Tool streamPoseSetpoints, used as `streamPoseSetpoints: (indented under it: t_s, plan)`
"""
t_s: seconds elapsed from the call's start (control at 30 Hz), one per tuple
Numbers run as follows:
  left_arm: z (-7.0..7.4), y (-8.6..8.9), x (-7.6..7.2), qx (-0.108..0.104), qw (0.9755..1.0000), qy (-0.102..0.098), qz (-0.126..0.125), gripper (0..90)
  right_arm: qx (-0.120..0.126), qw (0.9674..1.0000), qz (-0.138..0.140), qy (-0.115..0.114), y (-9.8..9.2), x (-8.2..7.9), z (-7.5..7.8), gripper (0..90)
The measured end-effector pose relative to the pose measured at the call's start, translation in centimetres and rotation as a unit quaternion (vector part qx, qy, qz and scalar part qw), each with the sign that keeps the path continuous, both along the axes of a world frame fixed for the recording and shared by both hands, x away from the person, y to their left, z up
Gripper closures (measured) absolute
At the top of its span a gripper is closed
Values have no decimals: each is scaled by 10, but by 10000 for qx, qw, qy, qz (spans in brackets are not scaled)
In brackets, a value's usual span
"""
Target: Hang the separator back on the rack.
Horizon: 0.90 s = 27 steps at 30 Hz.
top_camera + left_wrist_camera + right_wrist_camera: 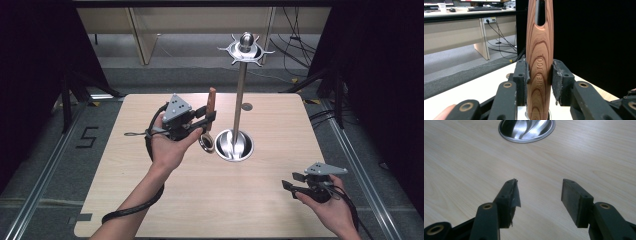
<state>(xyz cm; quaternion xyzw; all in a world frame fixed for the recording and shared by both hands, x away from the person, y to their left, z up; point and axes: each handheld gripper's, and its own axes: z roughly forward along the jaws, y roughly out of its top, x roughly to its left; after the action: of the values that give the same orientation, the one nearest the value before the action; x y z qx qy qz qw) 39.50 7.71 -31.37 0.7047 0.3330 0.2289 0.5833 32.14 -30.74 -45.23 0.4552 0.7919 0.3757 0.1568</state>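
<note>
My left gripper [209, 118] is shut on the wooden handle [539, 65] of a kitchen tool [211, 107], held upright above the table left of a metal stand [239, 95]. The handle has a slot near its top and a round metal end [206, 143] hanging below. The stand has a round shiny base [233, 145] and a spoked hook ring on top [245, 49]. My right gripper [292, 181] hovers open over the table's front right corner, with nothing between its jaws; its view shows its fingertips [512, 195] and the base [526, 130] ahead.
The light wooden table [200, 200] has a small round grommet [247, 106] behind the stand. Cables lie on the floor at the back right, with desk legs beyond. Black curtains stand on both sides.
</note>
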Motion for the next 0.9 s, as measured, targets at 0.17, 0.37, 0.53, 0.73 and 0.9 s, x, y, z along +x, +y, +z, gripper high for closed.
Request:
streamPoseSetpoints:
  t_s: [0.17, 0.37, 0.53, 0.73, 0.9]
  plan:
    - [-1, 0, 2, -47, 10000, 18, 22, 674, 10, 10000, -11, 21, 0, 0, 0, 474]
    - [3, -1, 4, -56, 10000, -53, 49, 673, -93, 9999, 40, -88, -2, 1, 0, 472]
    - [6, -2, 5, -51, 9999, -123, 44, 673, -92, 9999, 52, -101, -1, 1, 0, 472]
    - [11, -5, 7, -108, 9998, -152, 47, 673, -87, 9999, 47, -93, -2, 1, 0, 471]
    - [13, -5, 9, -130, 9998, -173, 48, 673, -81, 9999, 46, -92, -2, 1, 0, 471]
